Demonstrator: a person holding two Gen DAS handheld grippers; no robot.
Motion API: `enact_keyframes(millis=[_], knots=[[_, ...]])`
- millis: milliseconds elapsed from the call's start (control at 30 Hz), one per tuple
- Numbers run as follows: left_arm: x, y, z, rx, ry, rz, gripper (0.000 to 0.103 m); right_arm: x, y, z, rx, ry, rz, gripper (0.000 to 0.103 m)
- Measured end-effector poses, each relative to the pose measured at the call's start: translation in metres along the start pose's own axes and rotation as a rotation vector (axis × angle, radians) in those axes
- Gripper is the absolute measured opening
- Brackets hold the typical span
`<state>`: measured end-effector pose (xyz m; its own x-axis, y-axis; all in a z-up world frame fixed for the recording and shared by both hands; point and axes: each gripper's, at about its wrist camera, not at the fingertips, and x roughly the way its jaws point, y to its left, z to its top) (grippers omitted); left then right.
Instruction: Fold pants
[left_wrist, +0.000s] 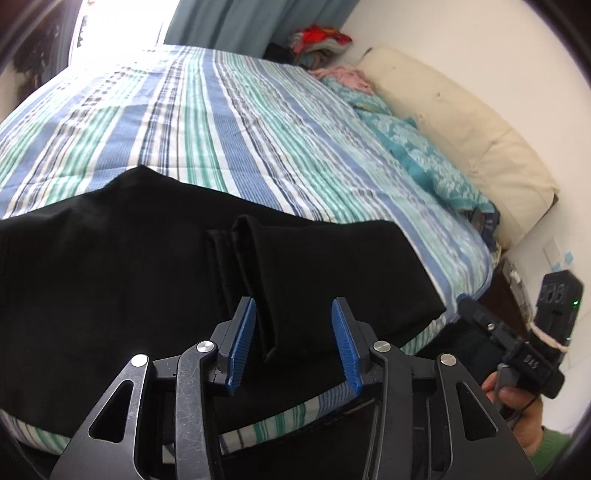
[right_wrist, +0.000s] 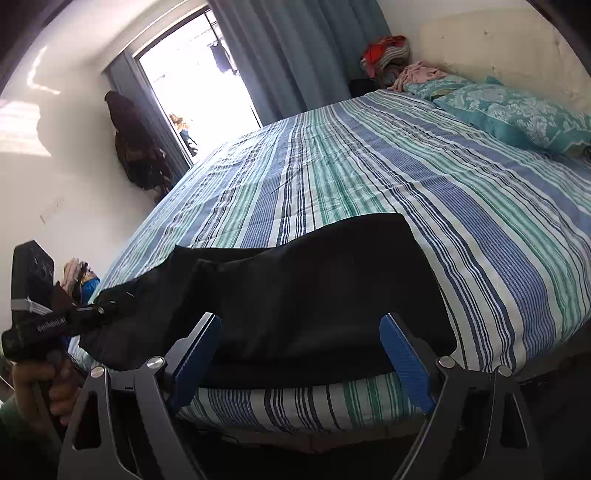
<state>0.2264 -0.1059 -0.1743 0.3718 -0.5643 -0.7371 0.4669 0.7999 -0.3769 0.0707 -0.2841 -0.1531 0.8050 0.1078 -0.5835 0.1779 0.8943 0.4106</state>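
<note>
While both sets of jaws are standing spread with nothing pinched between them, the black pants (right_wrist: 295, 295) are lying in a thick bundle at the near edge of the bed (right_wrist: 424, 206), on the striped cover and partly reaching over its rim. The left gripper (left_wrist: 293, 339) is hovering above a raised fold (left_wrist: 258, 280) of cloth that is standing up between its blue pads without being pressed by them. The right gripper (right_wrist: 299, 354) is pointing at the broad near end of the bundle, its pads well apart on either side of the cloth.

The main risk is sitting in that loose upright fold: if the left jaws are closing on it alone, they are likely taking one layer and dragging the stack open. Because the bundle is resting so close to the mattress edge, a careless tug toward the person is probably sliding it off onto the floor. The dark cloth is also hiding its seams, so judging the layers is hard.
</note>
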Motion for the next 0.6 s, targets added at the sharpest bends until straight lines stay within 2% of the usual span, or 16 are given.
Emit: enact_keyframes(millis=[67, 133, 167, 267, 333, 400, 467, 533, 567, 600], knots=[[0.027, -0.008, 0.003, 0.022, 0.063, 0.069, 0.043, -0.002, -0.003, 0.004, -0.005, -0.028, -0.017, 0.088], [0.043, -0.007, 0.0, 0.008, 0.097, 0.126, 0.008, -0.003, 0.001, 0.004, -0.032, -0.033, -0.001, 0.088], [0.046, -0.003, -0.001, -0.015, 0.098, 0.147, 0.007, 0.0, 0.003, 0.004, -0.042, -0.03, 0.01, 0.088], [0.03, 0.009, -0.012, -0.075, 0.068, 0.149, 0.007, 0.004, 0.001, 0.007, -0.039, -0.029, 0.033, 0.088], [0.017, 0.013, -0.02, -0.073, 0.042, 0.162, 0.007, 0.001, -0.006, 0.011, -0.01, -0.05, 0.044, 0.088], [0.019, 0.015, -0.026, -0.075, 0.054, 0.16, 0.007, -0.002, -0.016, 0.018, 0.031, -0.083, 0.04, 0.088], [0.027, 0.017, -0.027, -0.079, 0.063, 0.164, 0.008, 0.007, -0.025, 0.027, 0.082, -0.078, 0.074, 0.088], [0.03, 0.018, -0.027, -0.078, 0.057, 0.163, 0.01, 0.031, -0.034, 0.033, 0.153, -0.008, 0.195, 0.088], [0.031, 0.018, -0.027, -0.074, 0.055, 0.161, 0.01, 0.05, -0.041, 0.032, 0.204, 0.057, 0.253, 0.088], [0.03, 0.019, -0.027, -0.073, 0.053, 0.154, 0.012, 0.07, -0.05, 0.026, 0.264, 0.134, 0.268, 0.088]])
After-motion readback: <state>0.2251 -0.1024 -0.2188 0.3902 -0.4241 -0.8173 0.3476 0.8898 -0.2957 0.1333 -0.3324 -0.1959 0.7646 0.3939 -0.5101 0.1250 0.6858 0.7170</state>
